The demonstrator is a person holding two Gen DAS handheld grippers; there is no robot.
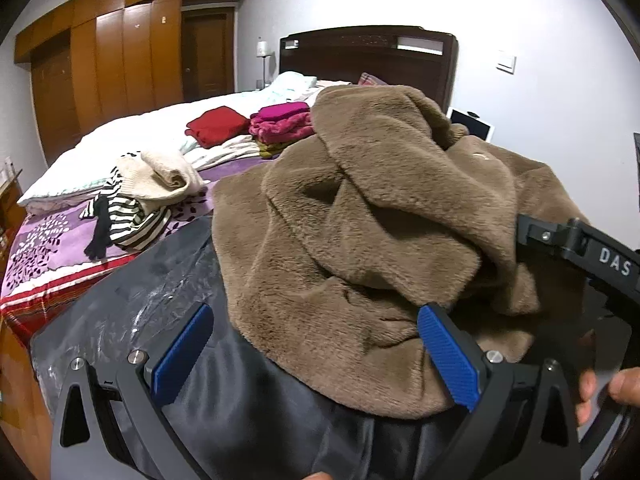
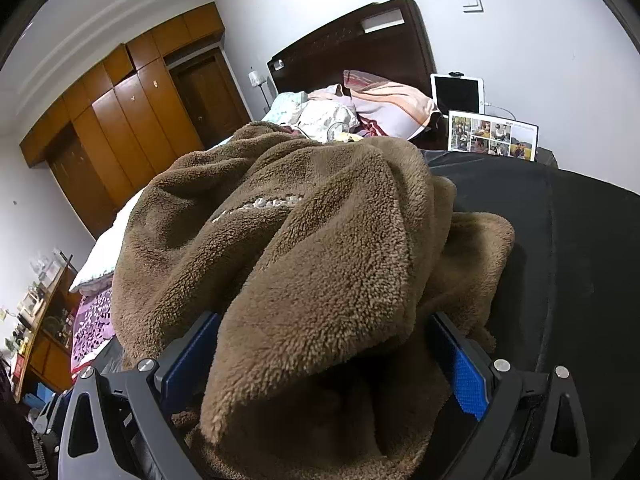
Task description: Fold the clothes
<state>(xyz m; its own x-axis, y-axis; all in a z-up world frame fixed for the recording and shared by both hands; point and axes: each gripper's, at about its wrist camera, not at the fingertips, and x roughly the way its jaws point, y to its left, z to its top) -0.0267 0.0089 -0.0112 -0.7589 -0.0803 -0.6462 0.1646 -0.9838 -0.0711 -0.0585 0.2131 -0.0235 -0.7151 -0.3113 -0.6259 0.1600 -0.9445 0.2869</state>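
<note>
Fleece (image 1: 360,216), brown and fluffy (heaped in thick folds), covers the dark sheet (image 1: 224,412); left tool (image 1: 320,356) gapes empty, right tool (image 2: 332,364) wide astride it.

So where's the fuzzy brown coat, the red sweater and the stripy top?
Brown coat (image 1: 360,208): left wrist view, on its crumpled middle.
Red sweater (image 1: 218,126): left wrist view, on its folded top face.
Stripy top (image 1: 136,220): left wrist view, on its striped fabric.

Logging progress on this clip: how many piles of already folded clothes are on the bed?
2: a red pile mid-bed, and a magenta stack right beside it. The brown fleece may hide more.
</note>
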